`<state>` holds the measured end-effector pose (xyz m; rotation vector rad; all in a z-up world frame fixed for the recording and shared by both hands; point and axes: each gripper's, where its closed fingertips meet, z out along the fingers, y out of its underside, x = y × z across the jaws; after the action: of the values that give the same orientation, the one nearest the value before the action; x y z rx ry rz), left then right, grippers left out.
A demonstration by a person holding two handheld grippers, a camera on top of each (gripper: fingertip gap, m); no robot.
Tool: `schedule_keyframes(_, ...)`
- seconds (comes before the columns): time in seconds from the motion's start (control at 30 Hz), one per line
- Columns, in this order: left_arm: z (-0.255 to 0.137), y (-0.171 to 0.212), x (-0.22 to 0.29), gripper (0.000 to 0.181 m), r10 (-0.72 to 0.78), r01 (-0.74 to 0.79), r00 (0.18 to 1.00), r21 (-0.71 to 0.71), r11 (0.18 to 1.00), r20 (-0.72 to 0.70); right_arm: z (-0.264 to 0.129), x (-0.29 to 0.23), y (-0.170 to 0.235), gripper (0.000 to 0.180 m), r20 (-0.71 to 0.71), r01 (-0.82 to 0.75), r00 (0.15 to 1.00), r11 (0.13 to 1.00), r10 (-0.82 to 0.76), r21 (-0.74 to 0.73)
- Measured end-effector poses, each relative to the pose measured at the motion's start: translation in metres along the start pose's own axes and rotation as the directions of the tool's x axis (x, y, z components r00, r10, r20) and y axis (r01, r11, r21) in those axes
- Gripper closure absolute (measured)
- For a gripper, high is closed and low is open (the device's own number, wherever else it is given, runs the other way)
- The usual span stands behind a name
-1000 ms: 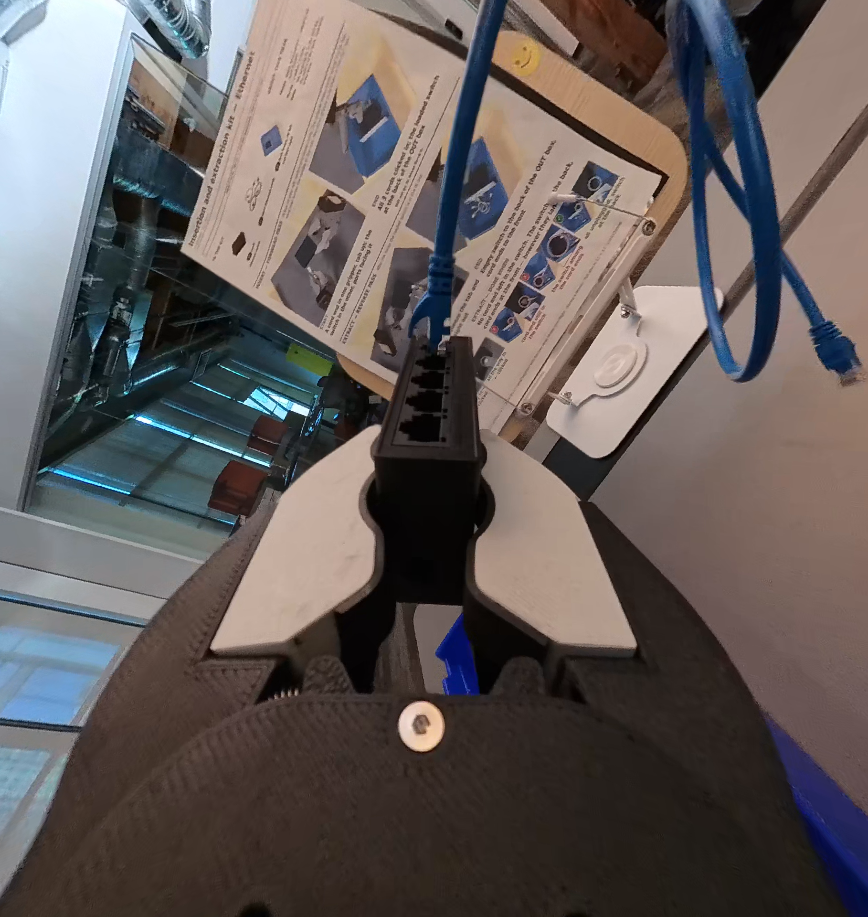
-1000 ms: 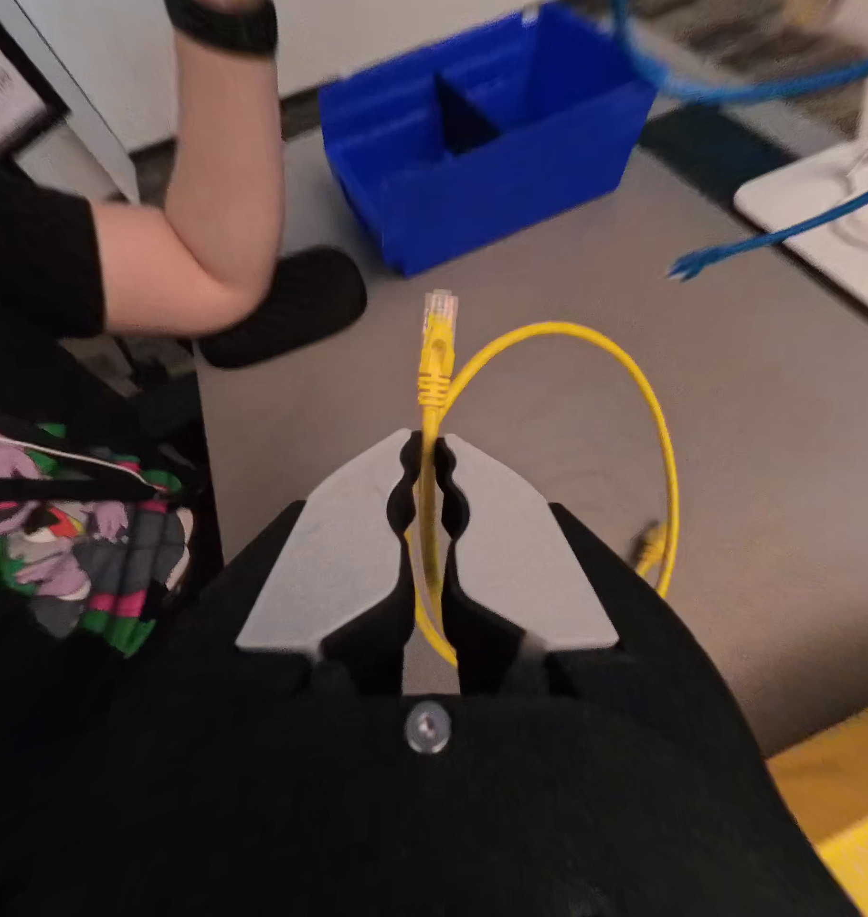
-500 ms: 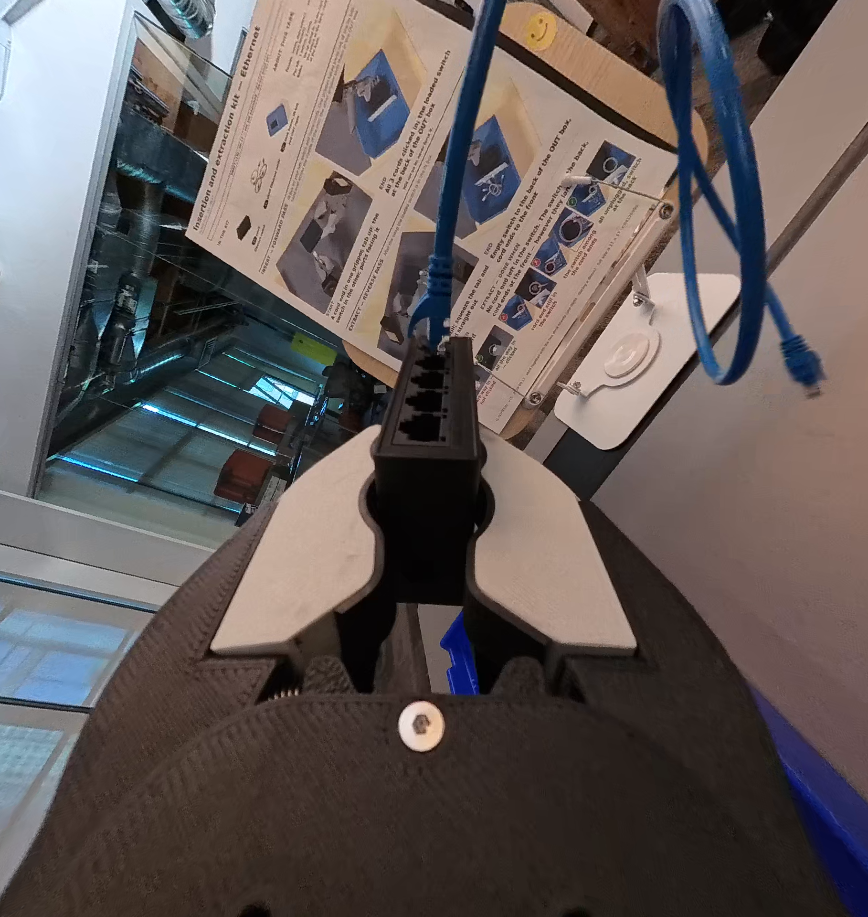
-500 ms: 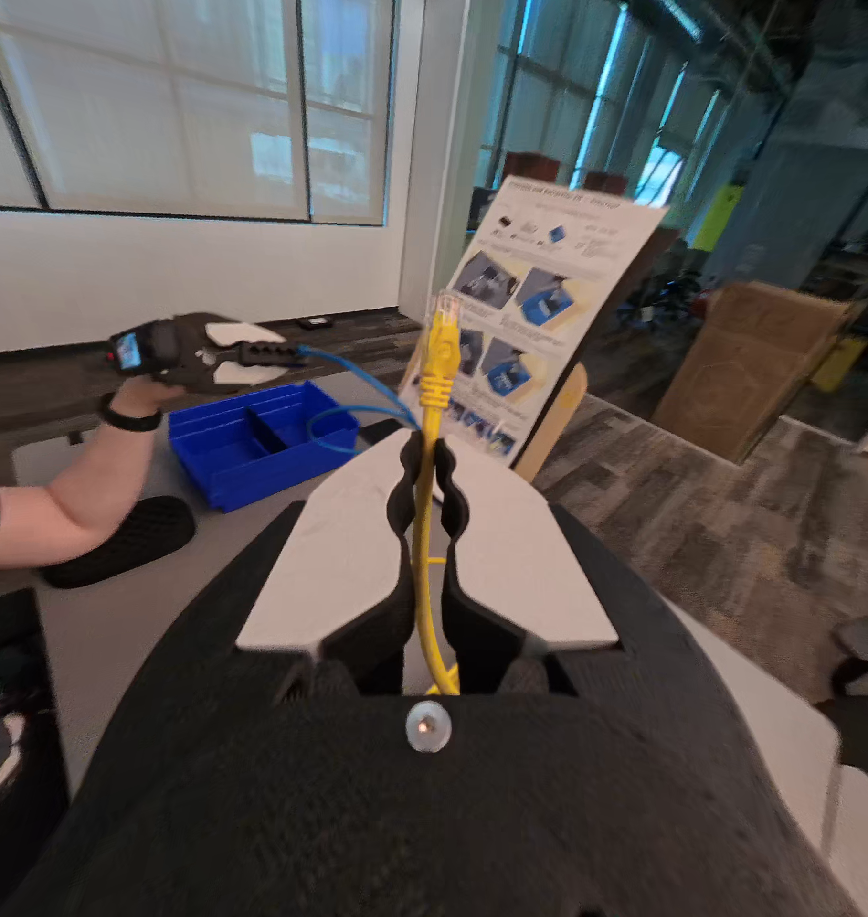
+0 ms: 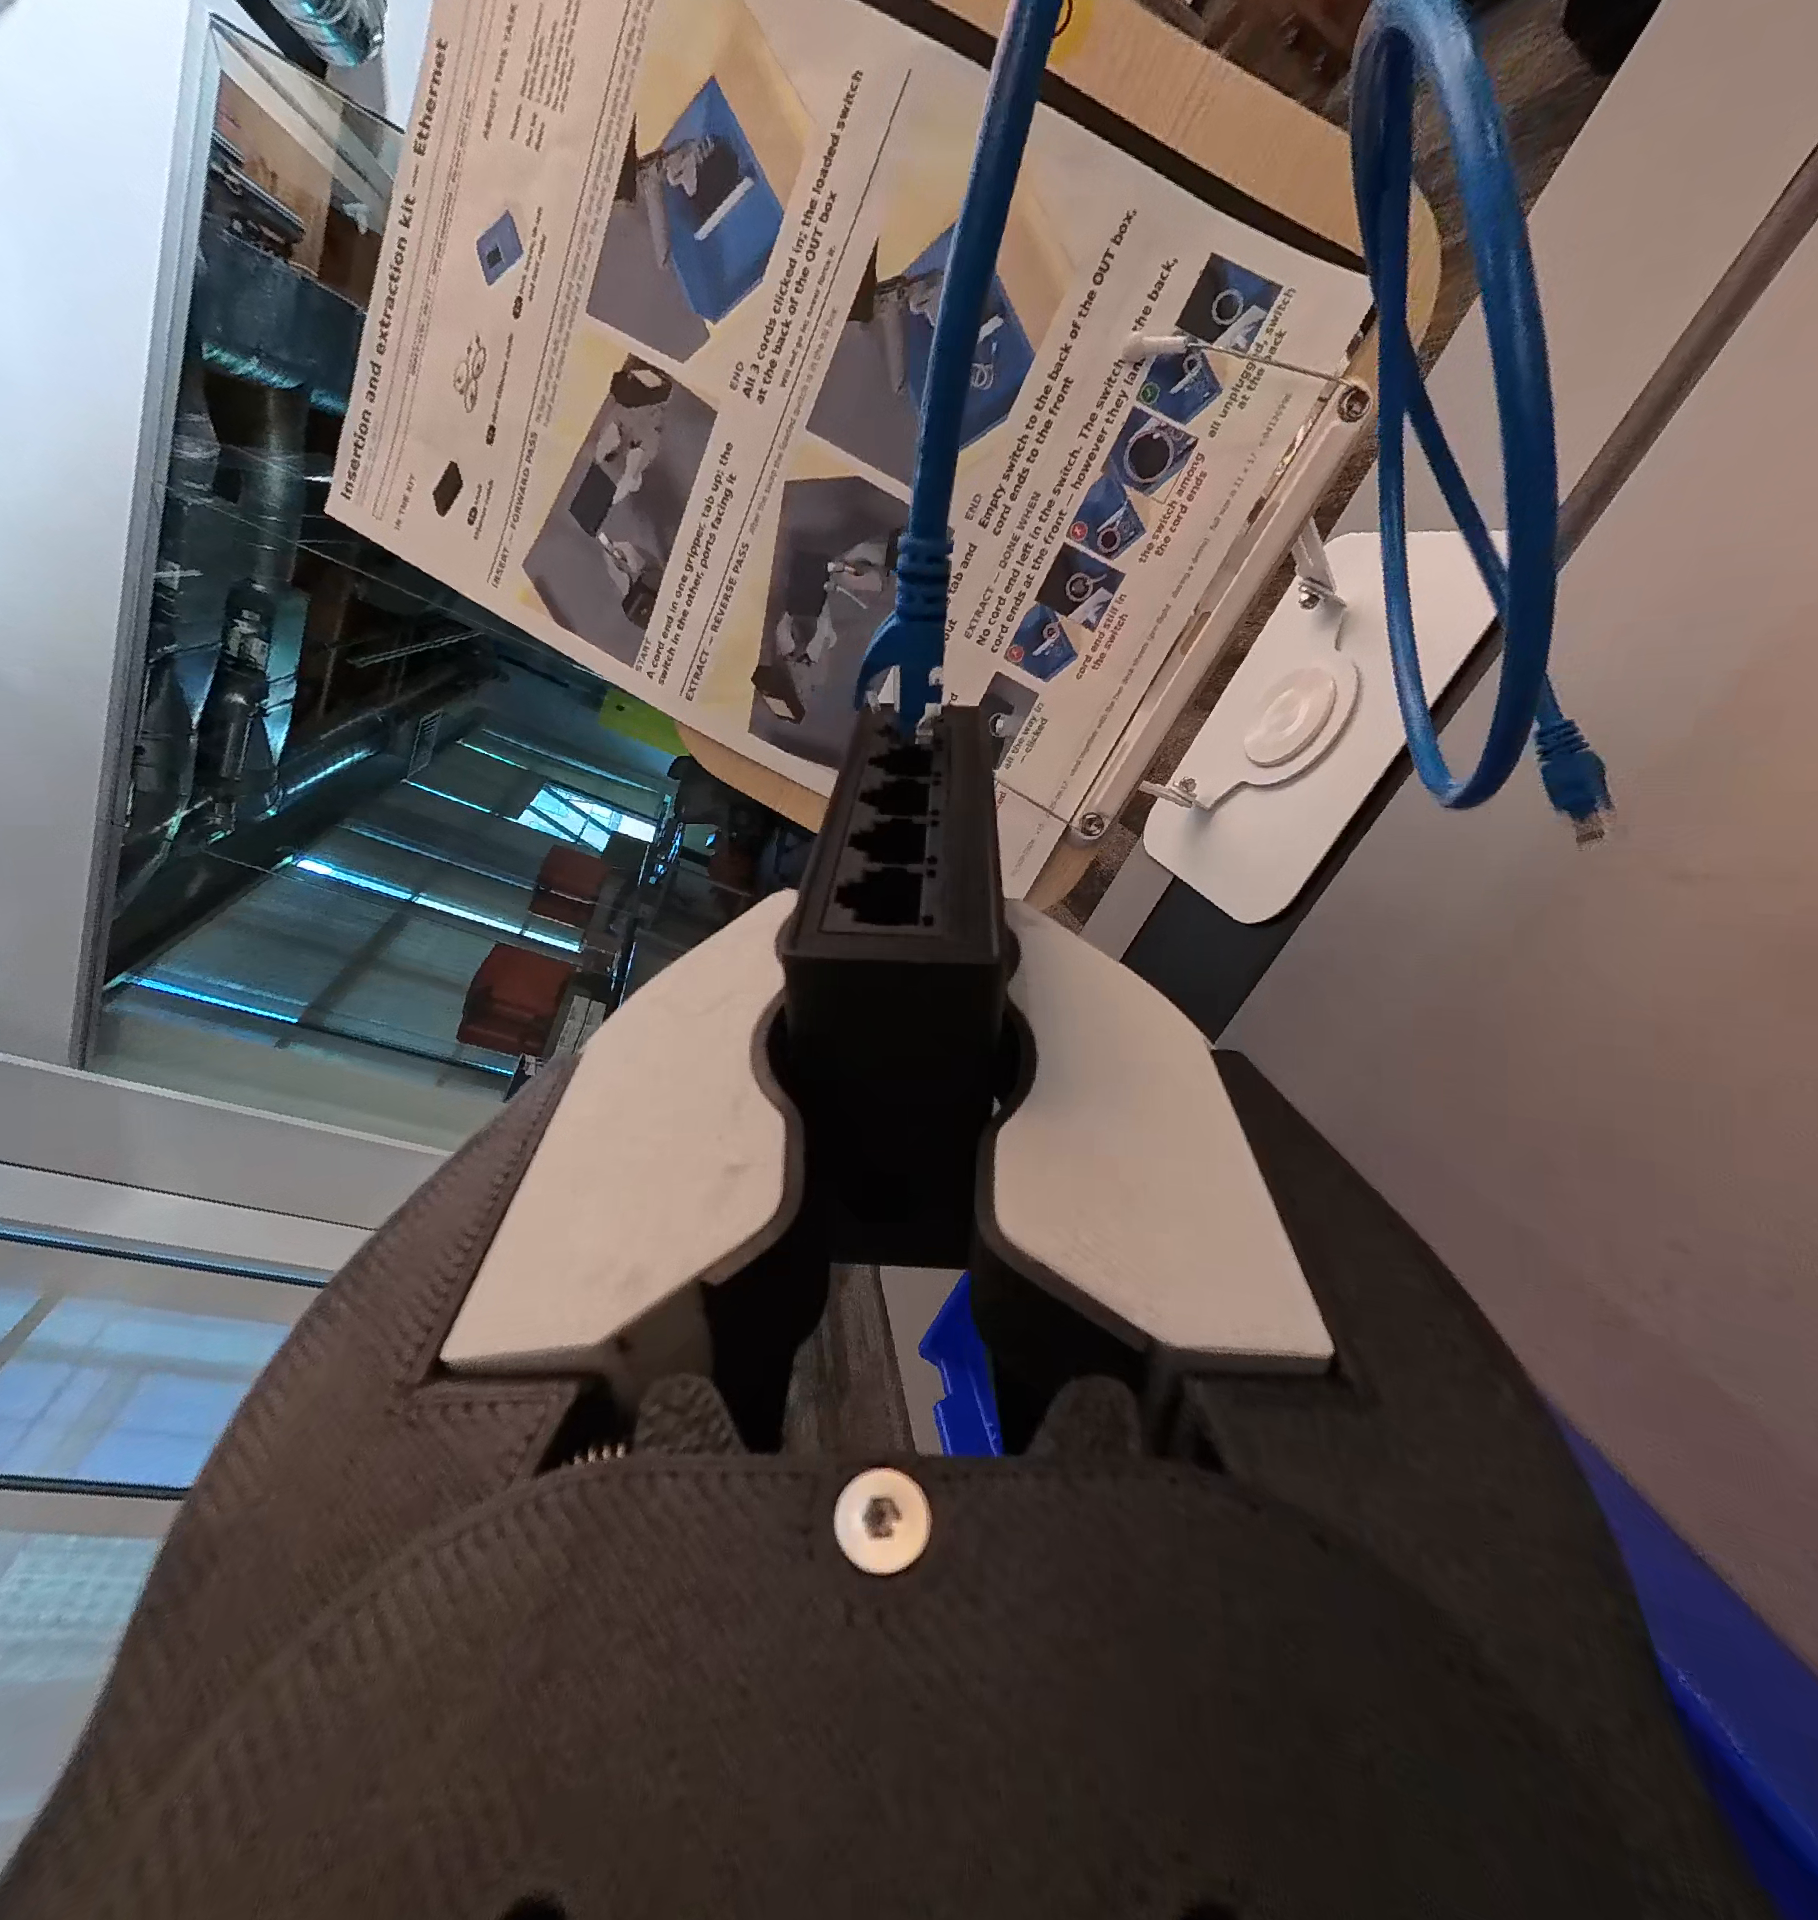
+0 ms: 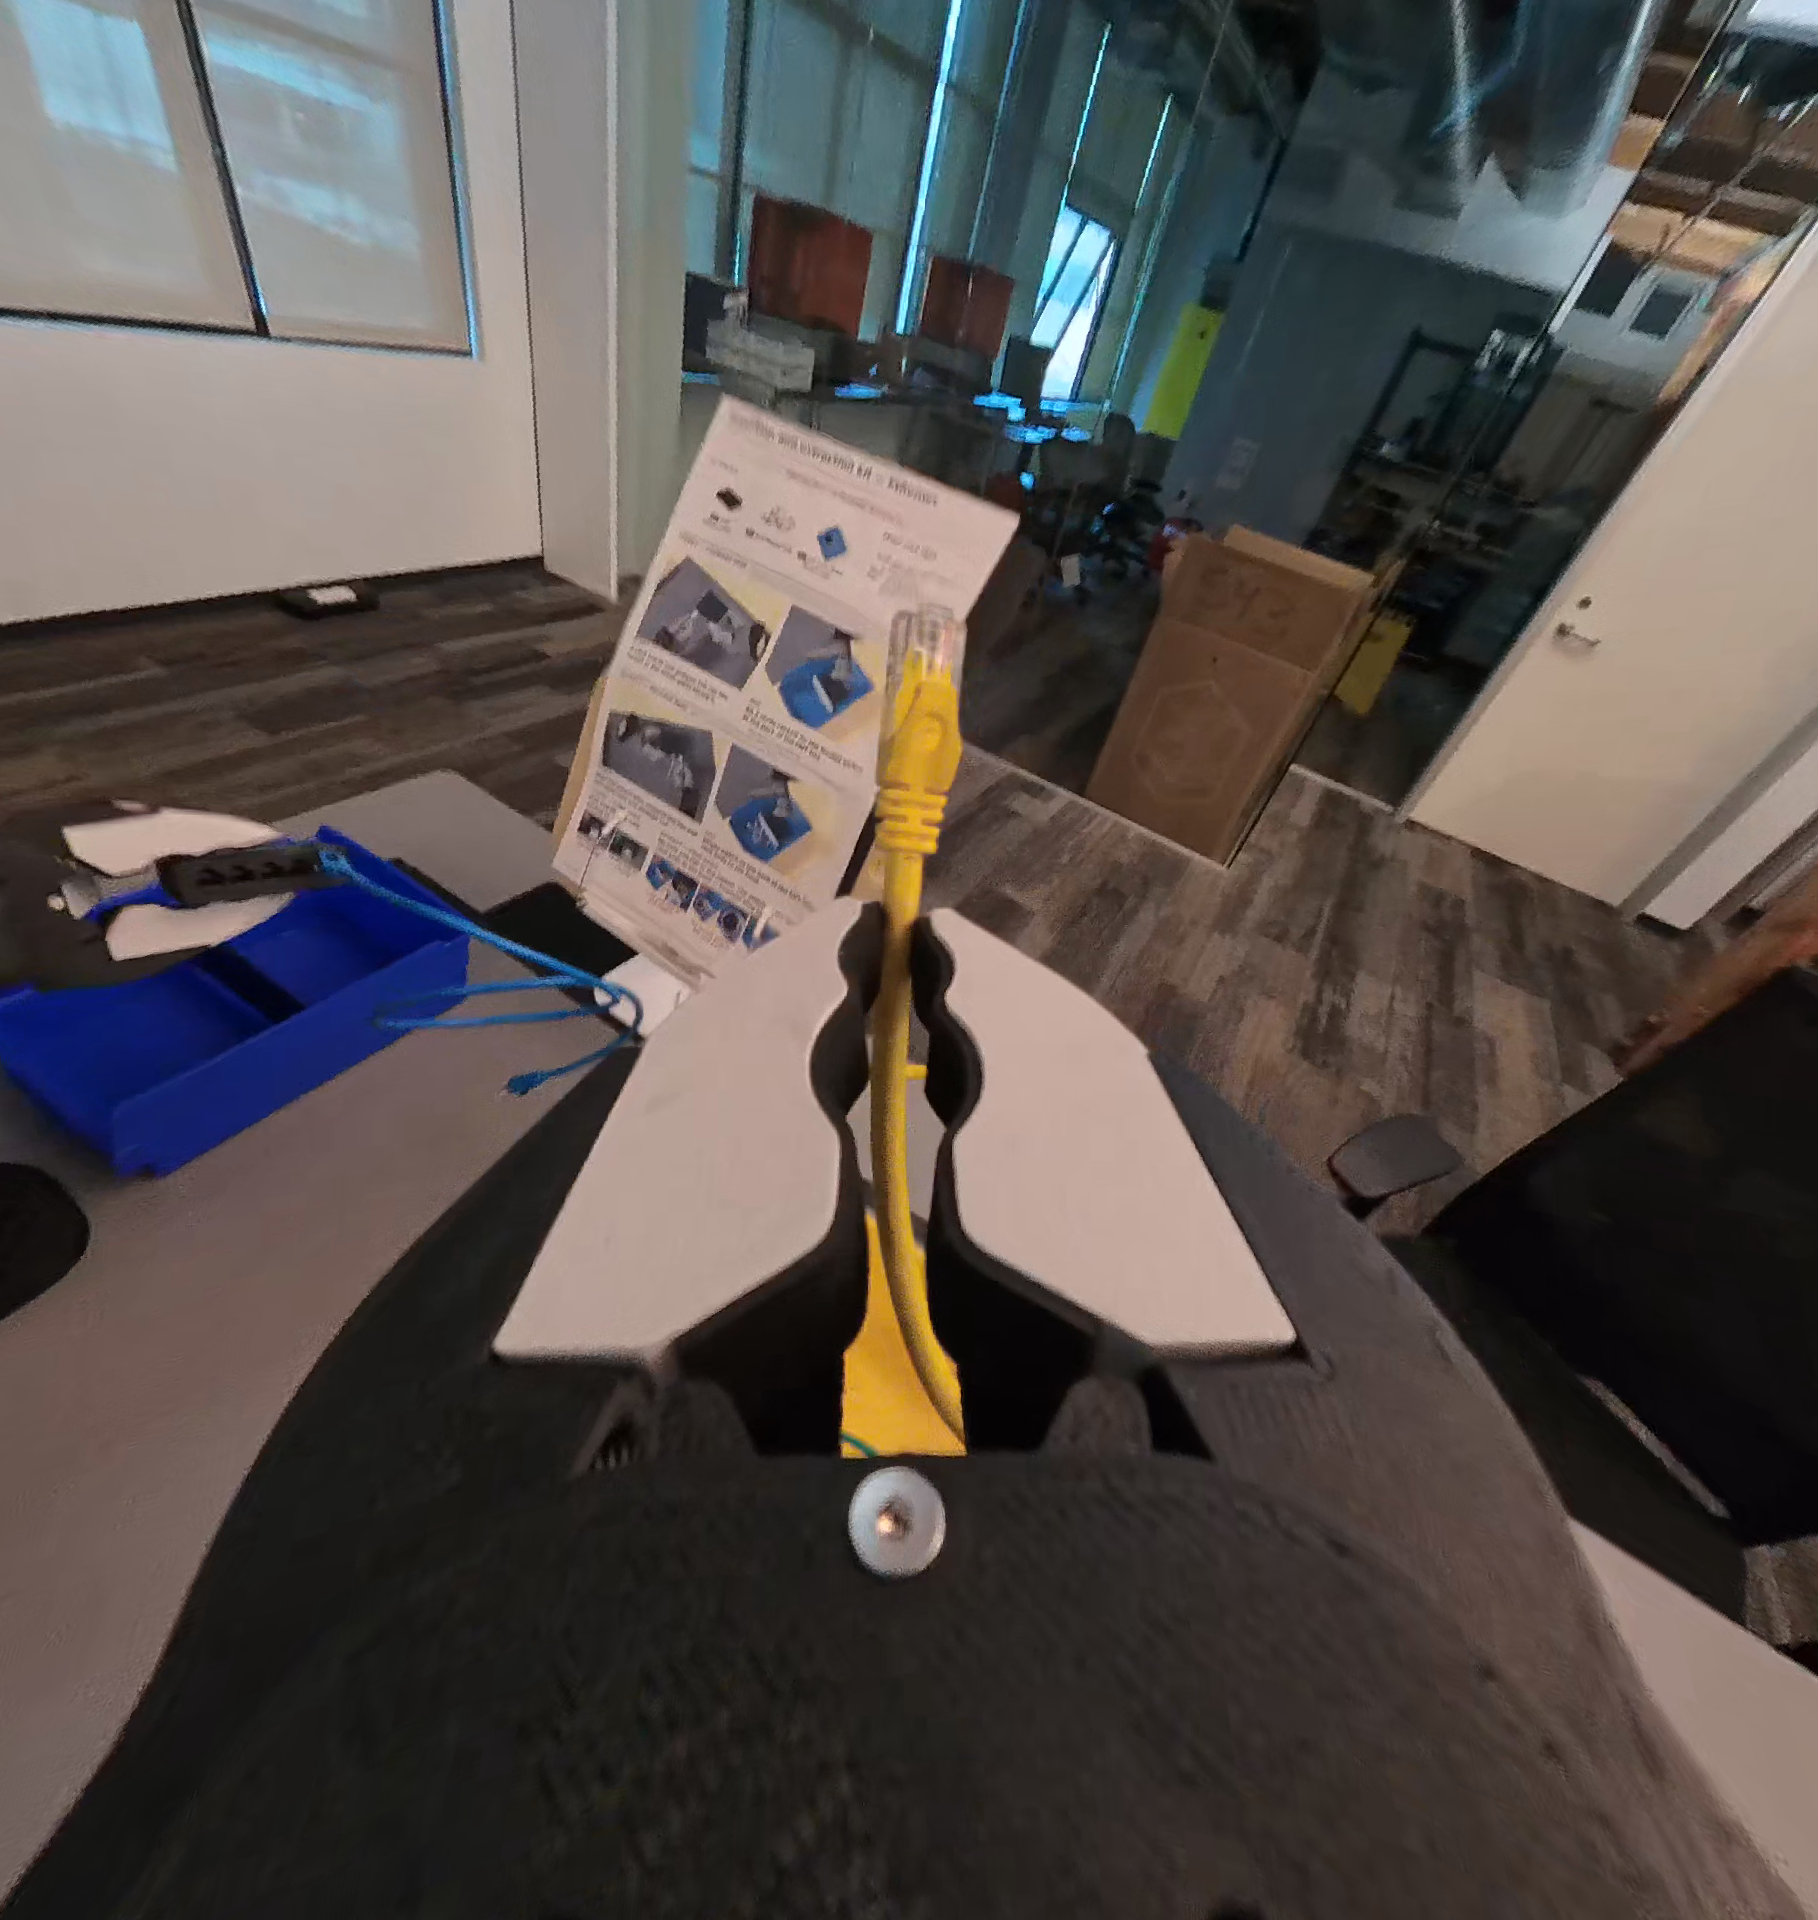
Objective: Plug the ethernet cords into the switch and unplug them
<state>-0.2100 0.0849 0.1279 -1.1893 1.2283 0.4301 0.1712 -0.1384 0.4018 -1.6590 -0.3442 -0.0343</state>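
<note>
My left gripper is shut on a black ethernet switch, with its row of ports facing the camera. A blue cord is plugged into the farthest port; its loop and free plug hang at the right. My right gripper is shut on a yellow cord just below its boot, clear plug pointing up. The right wrist view shows the left gripper far left, holding the switch over the blue bin, blue cord trailing from it.
A blue divided bin sits on the grey table. An instruction sheet on a wooden stand stands at the table's far edge. A black pad lies at the left. A cardboard box and glass wall lie beyond. Across from one pair of fingers to the other is roughly 50 centimetres.
My right gripper has swung up from looking down at the table and carried the yellow cord up with it. The left gripper stays nearly still; the blue loop has swung.
</note>
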Motion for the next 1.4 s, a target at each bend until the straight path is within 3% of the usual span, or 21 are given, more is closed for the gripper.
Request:
schedule_keyframes(0.3, -0.005, 0.000, -0.005, 0.152, -0.017, 0.017, 1.000, 0.014, 1.000, 0.008, 0.037, 0.001, 0.140, 0.173, 0.022, -0.106, 0.994, 0.979, 0.111, -0.176)
schedule_keyframes(0.47, -0.006, 0.001, -0.007, 0.152, -0.020, 0.020, 1.000, 0.014, 1.000, 0.010, 0.040, -0.011, 0.178, 0.173, 0.067, -0.156, 0.983, 0.971, 0.171, -0.180)
schedule_keyframes(0.57, -0.006, 0.000, -0.006, 0.152, -0.018, 0.018, 1.000, 0.013, 1.000, 0.011, 0.034, -0.009, 0.165, 0.173, 0.021, -0.103, 0.994, 0.985, 0.107, -0.140)
schedule_keyframes(0.83, -0.004, -0.001, -0.003, 0.152, -0.001, 0.001, 1.000, 0.004, 1.000, 0.010, -0.004, 0.026, 0.046, 0.173, -0.157, 0.021, 0.987, 1.000, -0.019, 0.012)
schedule_keyframes(1.0, -0.004, -0.002, -0.001, 0.152, 0.003, -0.003, 1.000, 0.004, 1.000, 0.006, -0.009, 0.018, -0.002, 0.173, -0.191, 0.100, 0.977, 0.995, -0.094, 0.022)
schedule_keyframes(1.13, -0.005, -0.002, -0.001, 0.153, 0.004, -0.004, 1.000, 0.004, 1.000, 0.003, -0.002, 0.009, -0.002, 0.173, -0.179, 0.115, 0.977, 0.993, -0.117, -0.021)
schedule_keyframes(1.4, -0.009, -0.001, -0.007, 0.153, -0.012, 0.012, 1.000, 0.012, 1.000, 0.013, 0.010, 0.011, 0.036, 0.173, -0.146, 0.057, 0.987, 0.996, -0.066, -0.067)
